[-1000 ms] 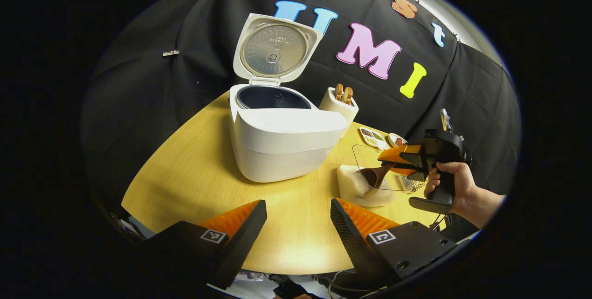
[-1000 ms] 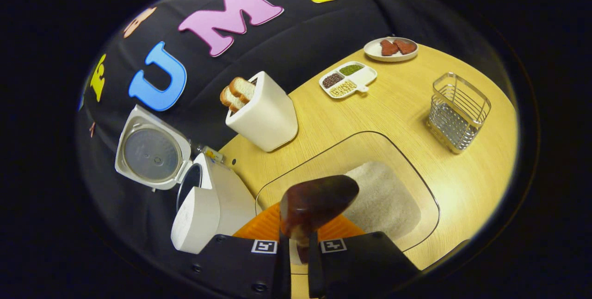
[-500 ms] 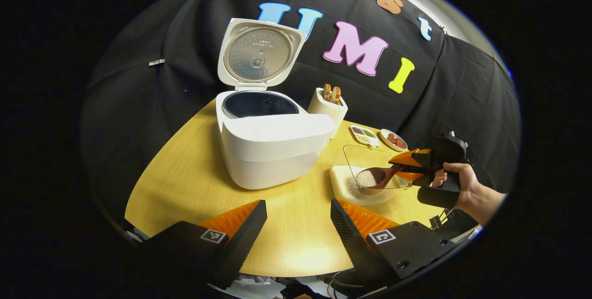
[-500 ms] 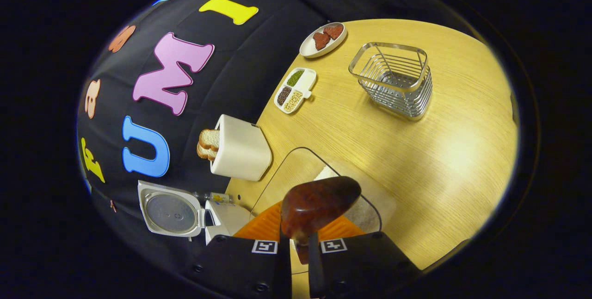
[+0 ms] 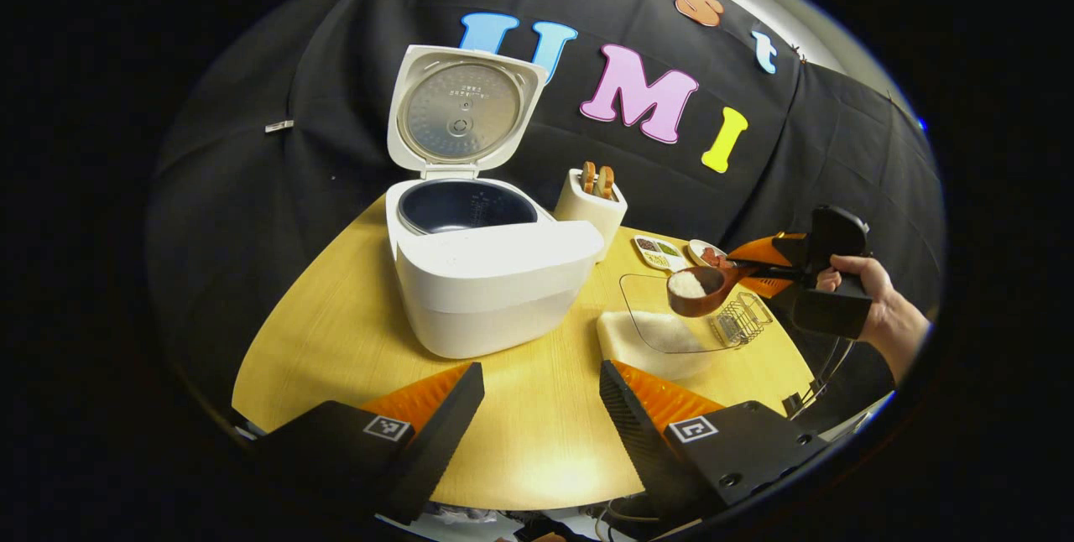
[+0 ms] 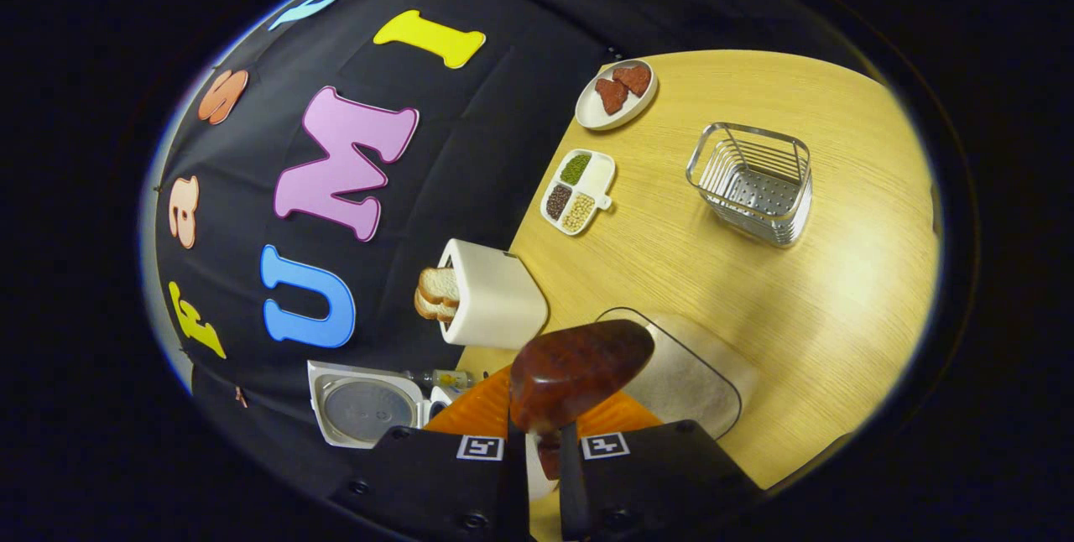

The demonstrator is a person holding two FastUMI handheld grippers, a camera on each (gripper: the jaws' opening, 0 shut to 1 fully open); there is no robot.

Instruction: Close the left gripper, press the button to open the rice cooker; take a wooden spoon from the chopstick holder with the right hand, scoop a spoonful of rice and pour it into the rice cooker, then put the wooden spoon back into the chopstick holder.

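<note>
step: carrying scooped rice to cooker [image 5: 482, 273]. right gripper [image 5: 759, 267] clamps spoon [image 5: 701, 289] handle, loaded bowl ahead of its tips, above rice tray [image 5: 663, 332]. cooker lid up, pot well beyond spoon. left gripper [image 5: 541, 395] wide, empty. next: keep spoon level, reach over pot, tip.

**Booth backdrop & table**

We're looking at a booth w/ black cloth [image 5: 252, 156] hanging as the back wall, creased & pinned w/ small clips along the top. A pale strip of room wall [image 5: 805, 30] is showing above the cloth at upper right. A round light-wood table [image 5: 352, 307] is filling the foreground, w/ overhead light glaring off its near edge & its right side [image 6: 847, 273].
</note>
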